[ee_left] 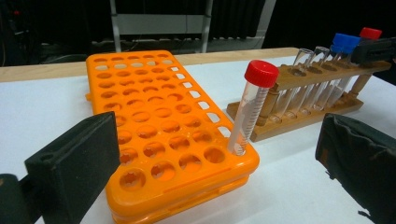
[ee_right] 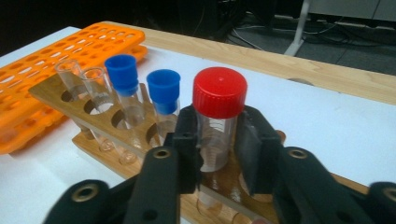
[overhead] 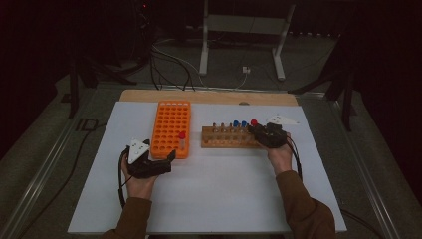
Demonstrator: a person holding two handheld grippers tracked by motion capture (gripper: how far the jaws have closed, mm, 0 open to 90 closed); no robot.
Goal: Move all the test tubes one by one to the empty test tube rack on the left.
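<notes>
Red-capped tube (overhead: 254, 122) stands at the right end of the wooden rack (overhead: 226, 139) in the high view, where the right gripper (overhead: 262, 130) reaches in level from the right hand and hides the tube's body, while the left gripper (overhead: 171, 158) rests by the orange rack (overhead: 171, 119). In the left gripper view its jaws stand wide apart, holding nothing, framing a second red-capped tube (ee_left: 250, 107) upright in the orange rack's (ee_left: 154, 116) near corner. In the right gripper view the jaws clasp the red-capped tube (ee_right: 218, 116) just under its cap; the tube's foot is hidden behind them.

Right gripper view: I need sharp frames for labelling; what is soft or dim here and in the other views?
Right gripper view: red-capped tube sharp, the tool's near arms blurred. Left gripper view: orange rack crisp, near pads soft. High view: dim, room behind nearly black, white table evenly lit.
</notes>
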